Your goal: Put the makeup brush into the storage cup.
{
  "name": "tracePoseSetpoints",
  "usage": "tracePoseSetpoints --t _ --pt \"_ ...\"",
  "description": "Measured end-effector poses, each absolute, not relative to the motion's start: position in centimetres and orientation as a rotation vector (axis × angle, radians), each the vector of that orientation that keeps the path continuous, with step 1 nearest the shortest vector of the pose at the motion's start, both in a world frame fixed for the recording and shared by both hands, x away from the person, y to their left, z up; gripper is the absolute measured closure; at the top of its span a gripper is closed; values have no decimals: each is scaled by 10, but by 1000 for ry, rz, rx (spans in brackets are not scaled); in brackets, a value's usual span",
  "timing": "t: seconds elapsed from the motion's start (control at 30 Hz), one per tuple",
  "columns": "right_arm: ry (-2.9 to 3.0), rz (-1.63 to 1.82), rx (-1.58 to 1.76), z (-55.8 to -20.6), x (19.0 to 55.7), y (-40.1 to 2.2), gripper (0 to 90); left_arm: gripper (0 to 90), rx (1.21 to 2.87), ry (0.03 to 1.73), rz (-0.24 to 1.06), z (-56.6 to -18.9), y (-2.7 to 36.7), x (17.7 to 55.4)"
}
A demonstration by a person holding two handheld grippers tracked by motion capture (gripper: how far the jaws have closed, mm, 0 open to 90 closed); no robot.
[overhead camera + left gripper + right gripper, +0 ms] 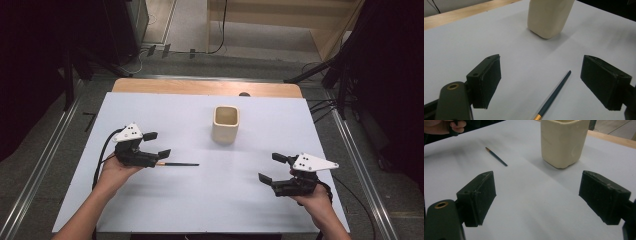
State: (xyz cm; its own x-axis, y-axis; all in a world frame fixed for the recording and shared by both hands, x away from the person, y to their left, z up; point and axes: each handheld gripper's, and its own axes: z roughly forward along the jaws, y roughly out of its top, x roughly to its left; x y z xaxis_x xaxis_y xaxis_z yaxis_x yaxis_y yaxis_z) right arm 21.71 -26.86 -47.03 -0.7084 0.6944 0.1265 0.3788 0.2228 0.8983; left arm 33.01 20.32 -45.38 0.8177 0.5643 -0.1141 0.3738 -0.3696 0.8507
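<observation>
Left gripper (157, 145) released, straddling dark pen (181, 164) lying flat at 8 o'clock of cream cup (226, 124) on white surface (200, 200); likely pick: lower, clench mid-shaft squarely; right gripper (273, 168) released, idle.

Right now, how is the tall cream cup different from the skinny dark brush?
The cream square-sided cup stands upright; the thin dark-handled brush lies flat. The cup is wide and pale, the brush slim and dark. The brush lies between the left gripper's open jaws; the cup stands apart. Both rest on the white table.
</observation>
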Motion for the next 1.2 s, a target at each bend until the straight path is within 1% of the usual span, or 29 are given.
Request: tracePoseSetpoints --t 0.4,0.47,0.5,0.67,0.87,0.93,1.03,1.13,1.2 --pt "2199 1485 1004 -470 217 -269 147 181 1980 663 261 -455 186 342" --pt "2200 1483 1007 -470 216 -269 146 190 1952 655 264 -456 180 345" --pt "2199 1483 1008 -471 216 -269 146 204 1952 655 265 -456 179 346" --pt "2190 1481 1009 -470 214 -271 147 201 1986 645 253 -455 174 348" --pt "2188 1476 1015 -470 211 -273 147 199 2117 616 247 -453 169 349" --pt "2187 1479 1016 -470 211 -273 147 202 2159 616 210 -452 168 351" --pt "2196 1475 1016 -471 212 -272 146 202 2226 605 218 -450 166 351" --pt "2201 1472 1016 -471 212 -271 146 203 2321 570 261 -447 163 351" --pt "2202 1474 1014 -471 213 -271 146 202 2361 552 242 -445 163 351"
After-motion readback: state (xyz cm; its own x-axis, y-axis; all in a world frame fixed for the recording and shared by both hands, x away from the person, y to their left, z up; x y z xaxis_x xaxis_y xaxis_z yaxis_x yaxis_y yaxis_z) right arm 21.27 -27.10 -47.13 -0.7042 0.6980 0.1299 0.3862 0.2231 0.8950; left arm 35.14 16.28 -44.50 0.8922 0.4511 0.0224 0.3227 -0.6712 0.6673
